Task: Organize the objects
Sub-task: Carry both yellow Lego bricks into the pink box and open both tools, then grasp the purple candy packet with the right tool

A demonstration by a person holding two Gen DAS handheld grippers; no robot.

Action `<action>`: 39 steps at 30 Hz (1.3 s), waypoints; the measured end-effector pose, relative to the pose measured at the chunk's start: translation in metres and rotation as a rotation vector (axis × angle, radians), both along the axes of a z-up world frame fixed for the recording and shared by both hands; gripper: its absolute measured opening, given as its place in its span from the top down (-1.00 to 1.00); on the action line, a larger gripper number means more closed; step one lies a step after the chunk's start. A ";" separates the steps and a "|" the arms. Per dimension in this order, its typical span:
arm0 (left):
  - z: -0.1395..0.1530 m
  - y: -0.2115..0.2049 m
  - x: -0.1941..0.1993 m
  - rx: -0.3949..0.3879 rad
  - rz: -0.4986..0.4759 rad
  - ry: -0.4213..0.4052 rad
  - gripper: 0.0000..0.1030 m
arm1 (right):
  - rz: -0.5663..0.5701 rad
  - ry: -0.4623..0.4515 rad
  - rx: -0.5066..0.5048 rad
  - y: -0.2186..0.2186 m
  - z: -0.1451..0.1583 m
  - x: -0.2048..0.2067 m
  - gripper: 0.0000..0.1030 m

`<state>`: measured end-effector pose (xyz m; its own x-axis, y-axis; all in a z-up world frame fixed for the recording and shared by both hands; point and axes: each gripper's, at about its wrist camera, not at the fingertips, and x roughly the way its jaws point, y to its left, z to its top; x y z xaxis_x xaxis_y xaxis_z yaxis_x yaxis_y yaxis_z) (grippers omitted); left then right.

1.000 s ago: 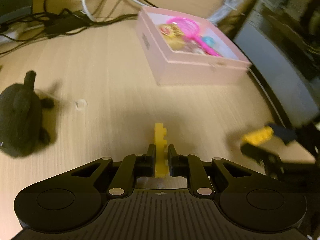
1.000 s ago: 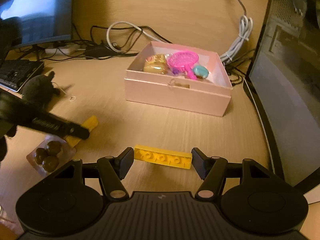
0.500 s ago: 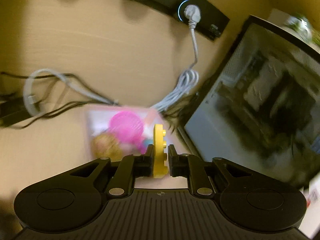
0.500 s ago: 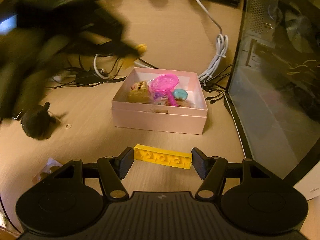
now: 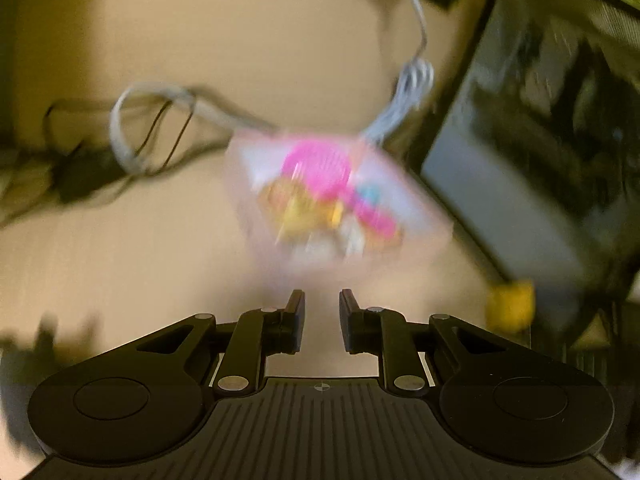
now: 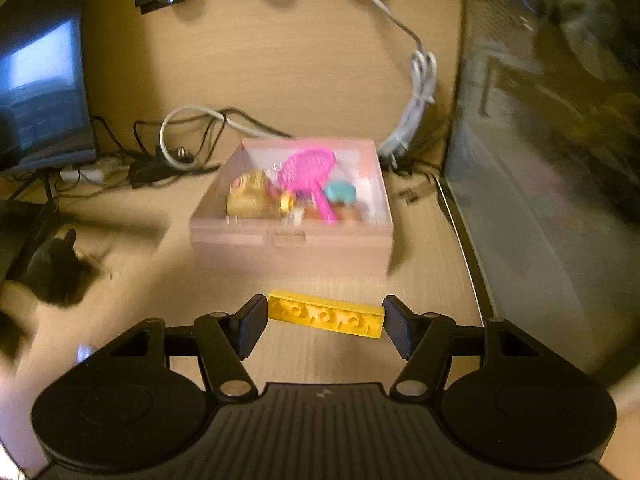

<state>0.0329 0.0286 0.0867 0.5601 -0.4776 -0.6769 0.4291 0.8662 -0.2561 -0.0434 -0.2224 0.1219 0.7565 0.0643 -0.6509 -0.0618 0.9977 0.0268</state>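
A pink box [image 6: 292, 240] stands on the desk and holds a pink toy racket [image 6: 308, 168], a golden toy [image 6: 248, 198], a teal piece [image 6: 340, 193] and other small toys. It shows blurred in the left wrist view [image 5: 416, 204]. My left gripper [image 5: 321, 306] is open and empty, in front of the box. My right gripper [image 6: 325, 314] is shut on a long yellow brick [image 6: 325, 314], held end to end between the pads, short of the box. The brick also shows blurred in the left wrist view [image 5: 510, 306].
A dark plush toy [image 6: 56, 264] lies at the left. Cables [image 6: 188, 136] and a white cord [image 6: 420, 92] lie behind the box. A monitor [image 6: 40, 80] stands at the left, a dark glass-sided case [image 6: 540, 160] at the right.
My left gripper has opened and no longer holds its small yellow brick; a small yellow piece now shows among the toys in the box. The left view has tilted down. The right gripper has come closer to the box.
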 end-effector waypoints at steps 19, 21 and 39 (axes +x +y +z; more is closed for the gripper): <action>-0.037 0.106 -0.086 0.049 0.224 0.166 0.61 | 0.112 0.037 0.060 0.064 -0.018 0.076 -0.76; -0.037 0.112 -0.083 0.033 0.255 0.166 0.61 | 0.192 0.088 0.032 0.084 -0.037 0.047 -0.87; -0.030 0.150 -0.081 0.051 0.393 0.140 0.61 | 0.359 0.107 -0.283 0.159 -0.077 -0.019 -0.93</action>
<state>-0.0483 0.1785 0.0564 0.5937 -0.2098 -0.7769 0.0278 0.9702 -0.2408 -0.0620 -0.0632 0.0452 0.6465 0.1178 -0.7538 -0.4158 0.8828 -0.2187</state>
